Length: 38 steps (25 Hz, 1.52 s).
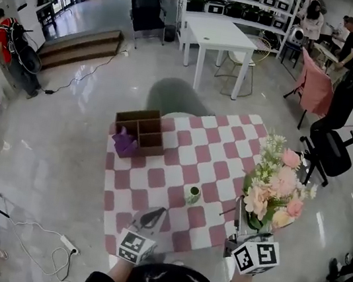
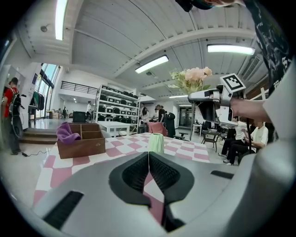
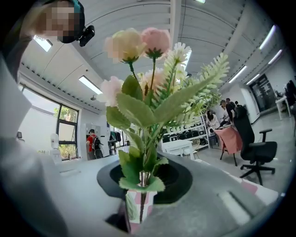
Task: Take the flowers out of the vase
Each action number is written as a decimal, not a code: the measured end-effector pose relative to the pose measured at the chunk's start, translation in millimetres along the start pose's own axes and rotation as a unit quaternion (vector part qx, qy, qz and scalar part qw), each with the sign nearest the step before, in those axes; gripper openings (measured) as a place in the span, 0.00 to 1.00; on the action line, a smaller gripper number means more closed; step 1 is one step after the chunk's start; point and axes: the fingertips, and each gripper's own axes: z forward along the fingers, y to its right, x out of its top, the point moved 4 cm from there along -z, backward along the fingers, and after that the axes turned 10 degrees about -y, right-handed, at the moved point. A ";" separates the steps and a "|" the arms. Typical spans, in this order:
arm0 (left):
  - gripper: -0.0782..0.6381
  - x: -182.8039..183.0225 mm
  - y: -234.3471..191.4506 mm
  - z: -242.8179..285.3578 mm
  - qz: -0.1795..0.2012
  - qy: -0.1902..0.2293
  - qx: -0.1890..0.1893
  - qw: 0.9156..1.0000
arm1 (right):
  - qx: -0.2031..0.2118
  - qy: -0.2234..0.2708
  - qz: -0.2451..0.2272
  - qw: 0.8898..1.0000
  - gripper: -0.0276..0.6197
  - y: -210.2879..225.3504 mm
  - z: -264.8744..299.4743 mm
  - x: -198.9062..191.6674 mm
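Off the right edge of the bench [image 1: 156,179], clamped firmly on the flowers [image 1: 277,186] with the right tongs [image 3: 141,180]. Gripping the stems low down, just under the bottom leaves. Carrying the bunch upright: pink and cream blooms on top, green fronds spreading to the side. Fully clear of the vase [image 1: 192,194] and well off to its right, touching nothing on the bench.

Back on the pink-and-white checks: small green vase, upright, toward the near half of the bench.

Down at the near edge, nothing gripped by the left tongs [image 2: 148,159]. Pressed together tip to tip, aimed across the bench toward the vase, well short of it.

At the far left corner: wooden box [image 1: 141,130] with compartments, purple cloth [image 1: 125,142] bulging from its left side.
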 end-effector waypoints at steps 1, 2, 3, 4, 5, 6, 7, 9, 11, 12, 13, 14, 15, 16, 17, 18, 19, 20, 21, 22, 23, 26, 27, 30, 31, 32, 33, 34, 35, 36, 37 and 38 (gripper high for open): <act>0.13 0.4 -0.7 0.3 0.000 0.000 0.001 1.000 | 0.000 -0.003 0.005 1.000 0.16 1.6 -0.2 -3.2; 0.12 0.6 -1.1 0.6 -0.001 0.001 0.001 1.000 | 0.001 -0.007 0.010 1.000 0.16 2.9 0.0 -7.1; 0.13 0.8 -1.0 1.0 -0.002 0.001 0.000 1.000 | 0.004 -0.013 0.015 1.000 0.16 4.0 0.6 -11.0; 0.12 1.2 -0.7 1.4 -0.003 0.002 0.000 1.000 | 0.009 -0.019 0.018 1.000 0.16 5.0 1.7 -15.0; 0.12 1.6 -0.4 1.7 -0.004 0.003 0.000 1.000 | 0.012 -0.027 0.020 0.999 0.16 6.1 3.2 -19.3; 0.13 1.7 -0.6 1.7 -0.004 0.004 0.001 1.000 | 0.014 -0.034 0.022 0.999 0.16 7.1 4.5 -23.8; 0.12 1.0 -1.3 1.8 -0.004 0.004 0.001 1.000 | 0.013 -0.041 0.026 0.999 0.16 8.0 5.6 -28.5; 0.13 -2.3 -3.2 2.5 -0.004 0.002 0.003 1.000 | 0.011 -0.052 0.032 0.998 0.16 9.5 7.5 -37.3; 0.13 -2.0 -3.9 2.4 -0.005 0.001 0.005 1.000 | 0.011 -0.067 0.029 0.997 0.16 10.6 10.2 -45.6; 0.12 -1.4 -4.1 2.1 -0.006 0.001 0.006 1.000 | 0.012 -0.074 0.026 0.997 0.16 10.8 11.8 -49.3; 0.12 -2.2 -4.5 2.2 -0.007 0.000 0.008 1.000 | 0.013 -0.082 0.024 0.996 0.16 10.9 13.5 -52.9; 0.13 -4.6 -5.3 2.5 -0.009 -0.002 0.010 1.000 | 0.015 -0.088 0.024 0.996 0.16 11.0 15.0 -56.5; 0.13 -7.6 -6.2 3.0 -0.010 -0.006 0.011 1.000 | 0.018 -0.093 0.025 0.995 0.16 11.5 16.4 -60.1; 0.13 -9.7 -6.7 3.6 -0.012 -0.009 0.013 1.000 | 0.019 -0.098 0.028 0.995 0.16 12.5 17.7 -63.7; 0.13 -9.9 -7.0 4.2 -0.012 -0.010 0.015 1.000 | 0.020 -0.102 0.032 0.994 0.16 14.2 19.0 -67.1; 0.13 -8.5 -7.1 4.9 -0.012 -0.009 0.016 1.000 | 0.021 -0.105 0.036 0.994 0.16 16.1 20.6 -70.3; 0.13 -7.2 -7.4 5.9 -0.012 -0.008 0.017 1.000 | 0.023 -0.108 0.040 0.993 0.16 18.1 22.4 -73.4; 0.13 -7.4 -8.1 7.1 -0.013 -0.008 0.019 1.000 | 0.025 -0.112 0.045 0.992 0.16 20.0 24.4 -76.6; 0.13 -8.4 -8.9 8.3 -0.014 -0.010 0.019 1.000 | 0.027 -0.115 0.049 0.992 0.16 21.9 26.3 -79.9; 0.13 -8.8 -9.4 8.9 -0.017 -0.011 0.020 1.000 | 0.028 -0.120 0.052 0.991 0.16 23.5 28.1 -83.3; 0.13 -8.4 -10.0 8.8 -0.021 -0.010 0.021 1.000 | 0.029 -0.124 0.055 0.990 0.16 24.9 29.7 -86.7; 0.13 -8.5 -11.0 10.1 -0.030 -0.009 0.023 0.999 | 0.032 -0.134 0.061 0.989 0.16 30.0 34.7 -95.0; 0.12 -8.4 -11.4 11.4 -0.031 -0.009 0.023 0.999 | 0.032 -0.139 0.063 0.988 0.16 32.0 36.5 -97.3; 0.13 -7.9 -13.7 14.0 -0.030 -0.010 0.026 0.999 | 0.032 -0.155 0.076 0.984 0.16 36.9 42.2 -104.2; 0.13 -8.3 -14.7 14.4 -0.030 -0.011 0.028 0.999 | 0.032 -0.160 0.082 0.983 0.16 38.0 44.0 -106.8; 0.13 -8.6 -15.3 14.8 -0.030 -0.013 0.029 0.999 | 0.032 -0.165 0.085 0.982 0.16 39.1 45.4 -109.1; 0.13 -8.4 -15.6 15.2 -0.030 -0.013 0.030 0.999 | 0.033 -0.168 0.088 0.981 0.16 40.2 46.5 -111.2; 0.13 -7.8 -15.7 15.5 -0.030 -0.013 0.030 0.999 | 0.034 -0.171 0.089 0.981 0.16 41.1 47.3 -113.1; 0.13 -7.1 -15.8 15.7 -0.029 -0.013 0.030 0.999 | 0.036 -0.174 0.091 0.980 0.16 41.8 48.1 -114.7; 0.13 -7.1 -16.1 15.8 -0.029 -0.013 0.030 0.999 | 0.038 -0.177 0.094 0.979 0.16 42.5 48.9 -116.4; 0.13 -8.5 -16.8 15.9 -0.029 -0.014 0.030 0.999 | 0.038 -0.181 0.097 0.978 0.16 43.1 49.9 -118.1; 0.12 -10.2 -17.5 15.9 -0.029 -0.016 0.031 0.999 | 0.038 -0.184 0.101 0.977 0.16 43.8 51.0 -119.8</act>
